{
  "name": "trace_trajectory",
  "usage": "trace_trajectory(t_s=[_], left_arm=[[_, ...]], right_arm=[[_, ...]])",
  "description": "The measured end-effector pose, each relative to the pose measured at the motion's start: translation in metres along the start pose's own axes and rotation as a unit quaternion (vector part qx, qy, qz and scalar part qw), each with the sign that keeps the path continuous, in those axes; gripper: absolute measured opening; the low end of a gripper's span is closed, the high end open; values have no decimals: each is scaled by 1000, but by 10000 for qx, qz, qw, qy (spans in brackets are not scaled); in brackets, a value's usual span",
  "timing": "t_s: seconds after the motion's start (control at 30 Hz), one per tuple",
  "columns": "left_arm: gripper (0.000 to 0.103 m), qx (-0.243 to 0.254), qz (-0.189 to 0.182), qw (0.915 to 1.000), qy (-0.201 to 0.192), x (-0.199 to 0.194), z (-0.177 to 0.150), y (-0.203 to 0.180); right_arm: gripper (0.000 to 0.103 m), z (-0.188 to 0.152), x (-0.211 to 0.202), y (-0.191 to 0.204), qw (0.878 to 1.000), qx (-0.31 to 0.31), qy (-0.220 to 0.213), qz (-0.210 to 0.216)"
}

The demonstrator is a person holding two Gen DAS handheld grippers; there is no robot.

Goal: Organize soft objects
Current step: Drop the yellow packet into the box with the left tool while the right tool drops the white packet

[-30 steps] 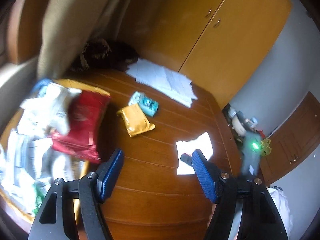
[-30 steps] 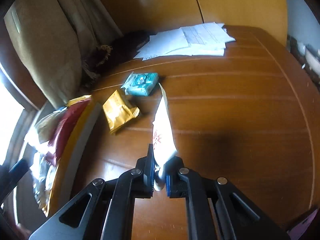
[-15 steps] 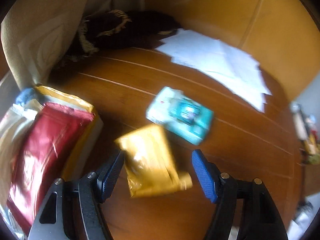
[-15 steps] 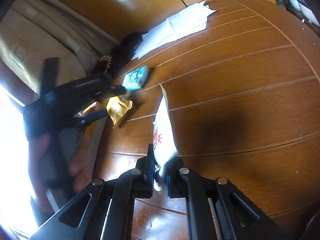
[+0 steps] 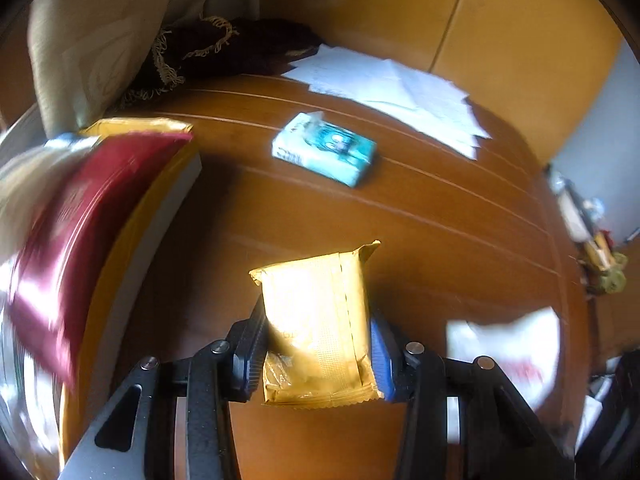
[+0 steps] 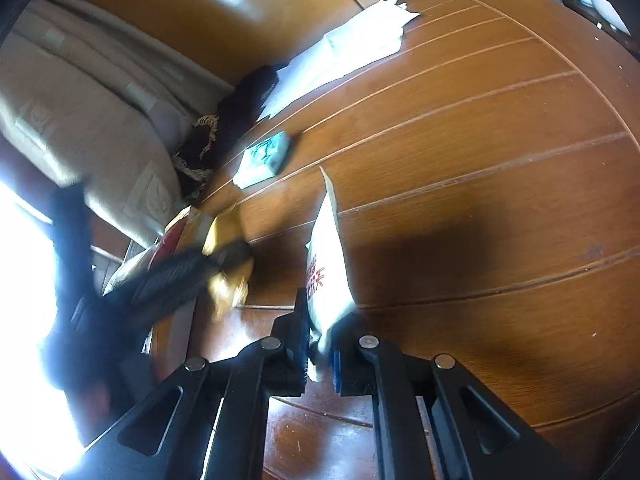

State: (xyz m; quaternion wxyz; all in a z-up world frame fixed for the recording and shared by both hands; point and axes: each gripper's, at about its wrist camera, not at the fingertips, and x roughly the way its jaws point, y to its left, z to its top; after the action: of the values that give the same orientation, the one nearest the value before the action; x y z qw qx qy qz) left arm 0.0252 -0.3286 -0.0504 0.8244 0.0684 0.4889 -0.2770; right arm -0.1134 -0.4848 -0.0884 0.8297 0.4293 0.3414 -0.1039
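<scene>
L tongs (image 5: 316,356) dropped onto yellow packet (image 5: 318,320), closing; pitched steeply down.

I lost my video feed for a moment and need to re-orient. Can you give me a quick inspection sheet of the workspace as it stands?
Surface: brown wooden table with pale groove lines.
Job's things: yellow packet between the left jaws; white packet in the right jaws; teal packet lying loose; red packet on the pile in the tray.
Clutter: white papers; dark fringed cloth.
Grippers: left gripper closing around the yellow packet; right gripper shut on the white packet.
Cables: nothing seen.
Surroundings: beige curtain, wooden cabinet doors.
</scene>
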Motion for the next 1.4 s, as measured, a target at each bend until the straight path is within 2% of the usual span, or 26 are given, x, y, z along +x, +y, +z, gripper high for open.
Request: trace_trajectory(t_s=[0.17, 0.33, 0.37, 0.47, 0.6, 0.67, 0.83, 1.0, 1.2, 1.4], left_arm=[[46, 52, -376, 9991, -181, -28, -26, 1], [46, -69, -757, 9964, -364, -59, -38, 12], [46, -181, -870, 9943, -591, -65, -40, 15], [46, -156, -1013, 9919, -752, -87, -45, 23], [46, -397, -1129, 9880, -977, -120, -49, 53], [46, -599, -1191, 9849, -1100, -138, -52, 73], [46, -790, -969, 9806, -1511, -170, -52, 116], [46, -1264, -764, 9727, -1791, -187, -56, 168], [46, -1534, -568, 9716, -1711, -178, -54, 211], [46, -1566, -578, 9724, -1632, -159, -41, 226]], right_arm=[[8, -3, -2, 6, 9998, -171, -80, 13], [8, -8, -5, 16, 9989, -446, -169, -31], [8, -8, -5, 17, 9987, -468, -179, -15], [8, -9, -8, 21, 9978, -623, -230, 29], [8, -13, -11, 39, 9945, -966, -392, 56], [8, -16, -14, 51, 9938, -1029, -343, 229], [8, -34, -23, 110, 9833, -1631, -366, 725], [8, -51, 2, 169, 9688, -2099, 234, 1298], [8, -70, 28, 223, 9543, -2634, 449, 1336], [9, -85, 56, 246, 9467, -2892, 752, 1202]])
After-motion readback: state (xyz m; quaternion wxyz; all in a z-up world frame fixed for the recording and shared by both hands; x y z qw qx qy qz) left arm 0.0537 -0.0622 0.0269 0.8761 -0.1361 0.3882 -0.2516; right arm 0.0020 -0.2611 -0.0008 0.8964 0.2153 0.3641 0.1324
